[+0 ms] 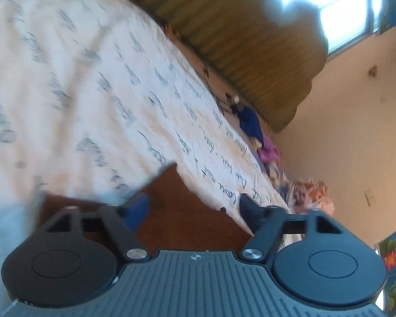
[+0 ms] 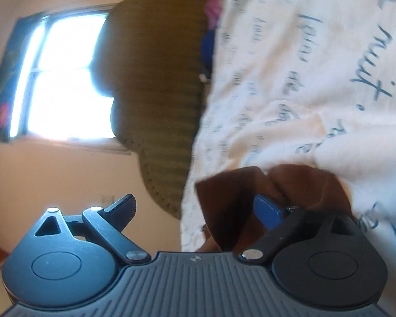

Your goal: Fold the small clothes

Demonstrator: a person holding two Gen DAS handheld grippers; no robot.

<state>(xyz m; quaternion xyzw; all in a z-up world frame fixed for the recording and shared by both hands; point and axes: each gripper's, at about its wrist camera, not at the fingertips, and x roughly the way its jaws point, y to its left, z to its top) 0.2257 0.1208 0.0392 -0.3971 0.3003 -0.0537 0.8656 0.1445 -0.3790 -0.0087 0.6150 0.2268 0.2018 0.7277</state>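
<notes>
A small brown garment (image 1: 187,211) lies on a white sheet printed with dark handwriting (image 1: 97,79). In the left wrist view it lies between my spread fingers. My left gripper (image 1: 192,206) is open, its blue-padded finger (image 1: 137,211) at the garment's left edge. In the right wrist view the brown garment (image 2: 232,203) is bunched against my blue-padded finger (image 2: 266,211), and the sheet (image 2: 303,66) fills the right side. My right gripper (image 2: 195,208) is open, its jaws wide apart.
An olive ribbed blanket or cushion (image 1: 250,47) runs along the far side of the sheet. Blue (image 1: 250,121) and pink (image 1: 269,153) clothes are heaped beyond the sheet's far end. A bright window (image 2: 63,79) and a cream wall (image 1: 356,132) are behind.
</notes>
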